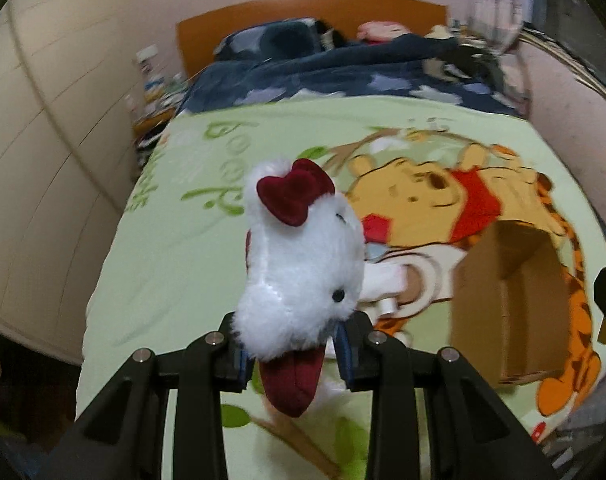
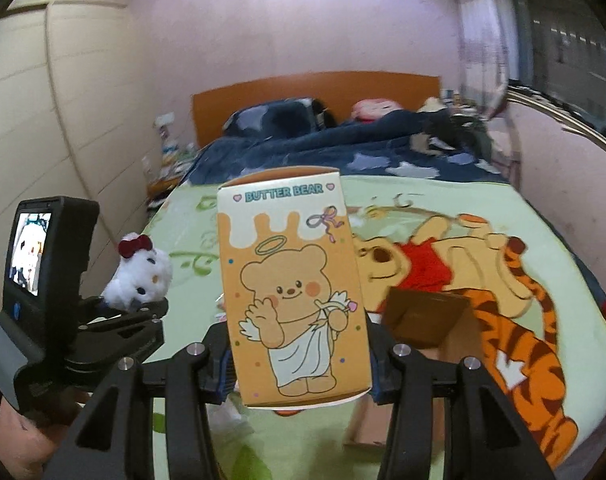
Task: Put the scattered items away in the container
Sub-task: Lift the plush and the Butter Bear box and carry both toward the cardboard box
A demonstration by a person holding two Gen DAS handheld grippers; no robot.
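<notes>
My left gripper (image 1: pixel 293 354) is shut on a white plush toy (image 1: pixel 303 264) with a dark red bow, held up above the bed; the right wrist view shows this plush toy (image 2: pixel 141 274) at the left in the left gripper (image 2: pixel 143 308). My right gripper (image 2: pixel 299 376) is shut on an orange Butter Bear box (image 2: pixel 295 292), upright and lifted over the bed. An open brown cardboard box (image 1: pixel 511 300) stands on the green blanket to the right of the plush. In the right wrist view the cardboard box (image 2: pixel 423 316) shows just right of and behind the held box.
The bed carries a green cartoon blanket (image 1: pixel 175 248) and a dark blue duvet (image 1: pixel 343 76) near the orange headboard (image 2: pixel 315 96). A cream wardrobe (image 1: pixel 43 120) stands at the left. A white item (image 1: pixel 387 284) lies on the blanket behind the plush. A hand (image 2: pixel 19 444) holds the left gripper.
</notes>
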